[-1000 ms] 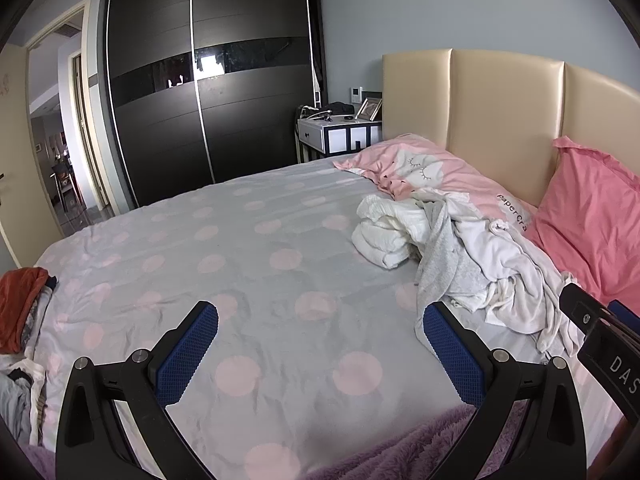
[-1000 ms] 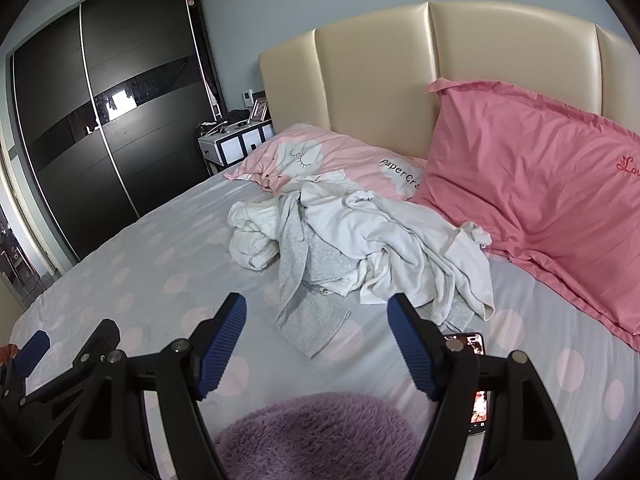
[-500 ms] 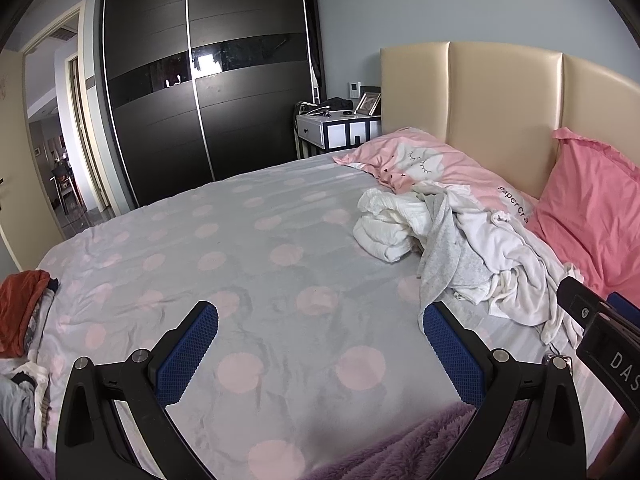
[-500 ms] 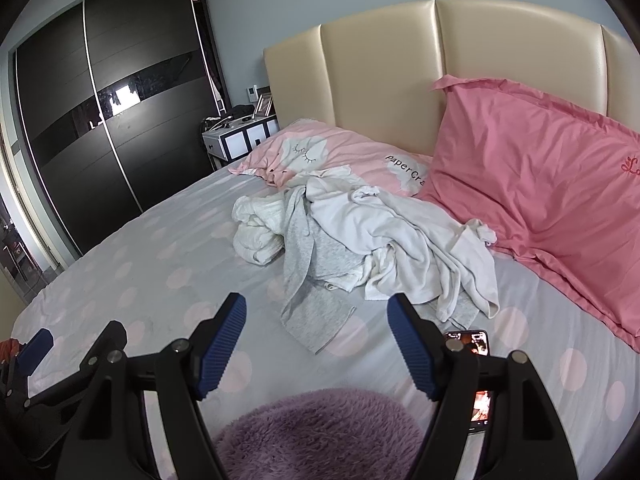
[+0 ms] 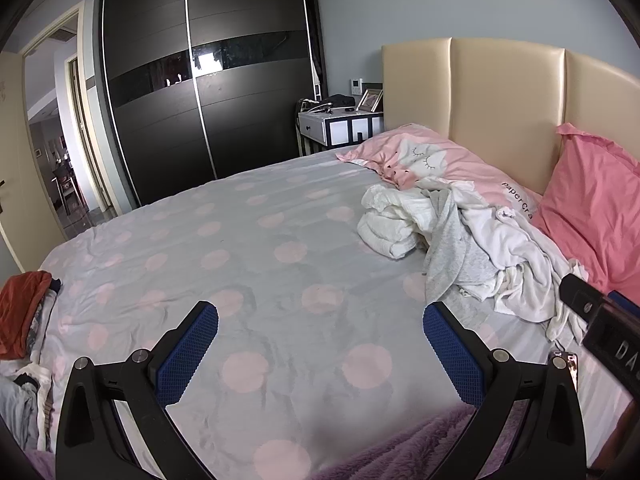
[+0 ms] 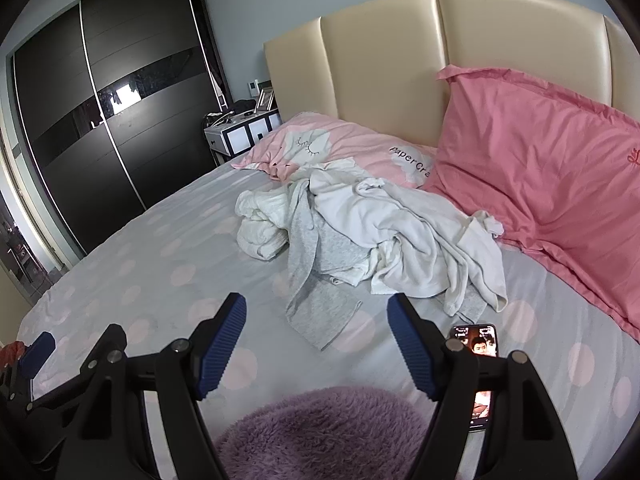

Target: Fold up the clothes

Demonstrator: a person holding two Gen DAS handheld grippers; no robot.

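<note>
A heap of unfolded clothes (image 6: 376,236) lies on the bed near the pillows: a white garment (image 6: 416,228), a grey garment (image 6: 320,280) and a rolled white piece (image 6: 260,228). The same heap of clothes (image 5: 460,240) shows at the right of the left wrist view. My left gripper (image 5: 320,340) hovers open over bare sheet, left of the heap. My right gripper (image 6: 316,336) is open too, just short of the grey garment's near corner. Neither holds anything.
The bed sheet (image 5: 240,248) is grey with pink dots. A phone (image 6: 478,364) lies by the right gripper's right finger. Purple fluffy fabric (image 6: 320,432) is at the near edge. Pink pillows (image 6: 552,184), a folded stack (image 5: 24,312) at the far left, a nightstand (image 5: 340,124).
Both views have shifted slightly, the heap sitting a little lower and nearer in the frames. Both grippers stay open and the clothes have not moved.
</note>
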